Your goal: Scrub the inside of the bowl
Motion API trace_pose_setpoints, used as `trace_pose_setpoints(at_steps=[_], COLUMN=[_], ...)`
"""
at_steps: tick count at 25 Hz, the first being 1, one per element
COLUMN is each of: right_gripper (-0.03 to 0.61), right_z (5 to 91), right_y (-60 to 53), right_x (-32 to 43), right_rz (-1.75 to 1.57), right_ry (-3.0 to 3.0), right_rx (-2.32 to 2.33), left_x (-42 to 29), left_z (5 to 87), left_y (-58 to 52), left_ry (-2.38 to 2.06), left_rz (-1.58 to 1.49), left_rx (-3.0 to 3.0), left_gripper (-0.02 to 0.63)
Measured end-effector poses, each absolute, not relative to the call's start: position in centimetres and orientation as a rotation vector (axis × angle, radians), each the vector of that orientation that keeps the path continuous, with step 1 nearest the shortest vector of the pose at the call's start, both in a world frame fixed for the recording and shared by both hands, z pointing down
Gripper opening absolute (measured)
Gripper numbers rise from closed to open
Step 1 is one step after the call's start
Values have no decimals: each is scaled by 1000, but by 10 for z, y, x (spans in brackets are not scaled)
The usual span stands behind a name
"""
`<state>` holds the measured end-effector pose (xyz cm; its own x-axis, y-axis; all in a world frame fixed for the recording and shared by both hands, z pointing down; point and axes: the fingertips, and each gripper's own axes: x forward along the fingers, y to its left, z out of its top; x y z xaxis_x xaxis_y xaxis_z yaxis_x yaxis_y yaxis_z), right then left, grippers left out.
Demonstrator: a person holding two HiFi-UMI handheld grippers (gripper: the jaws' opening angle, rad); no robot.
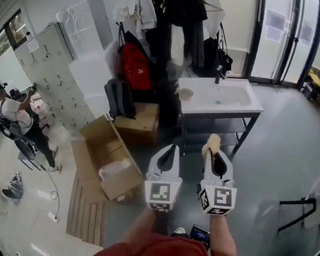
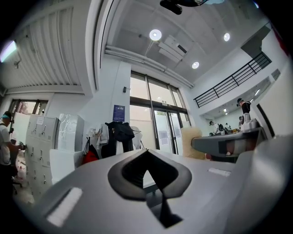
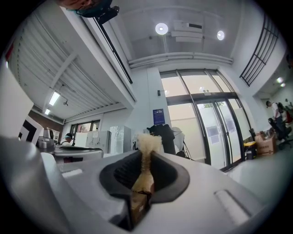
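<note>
Left gripper (image 1: pixel 170 149): jaws pressed together, nothing between them. Right gripper (image 1: pixel 217 156): jaws pinching a tan sponge (image 3: pixel 146 142); its frayed end sticks out past the jaw tips. We note the two grippers held side by side, near each other. The bowl (image 1: pixel 186 93) sits well ahead of both pairs of jaws, apart from them, on the white bench (image 1: pixel 245 109), just beside the sink basin (image 1: pixel 229 95).
</note>
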<state>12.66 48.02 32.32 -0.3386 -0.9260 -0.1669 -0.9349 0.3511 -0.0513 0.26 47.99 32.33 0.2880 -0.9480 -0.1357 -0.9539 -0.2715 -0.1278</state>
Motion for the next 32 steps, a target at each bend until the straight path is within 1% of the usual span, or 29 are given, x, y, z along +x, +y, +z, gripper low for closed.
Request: trace_pose_setpoints(at_steps=[8,19,32], right_gripper=[51,51,51], right_z=[330,330,327], right_y=[435,332,229], right_x=[106,69,14], right_rz=[71,96,105], right_ry=[2460,2468,2468], right_rx=[-1725,-1736,-1779], left_x=[-11,-41,-94], left_z=[323,324,317], left_y=[436,330,226], left_ry=[1762,1742,1711], left_rz=[82,96,152], left_rx=[-2392,-2417,-2449], left_gripper=[6,6,6])
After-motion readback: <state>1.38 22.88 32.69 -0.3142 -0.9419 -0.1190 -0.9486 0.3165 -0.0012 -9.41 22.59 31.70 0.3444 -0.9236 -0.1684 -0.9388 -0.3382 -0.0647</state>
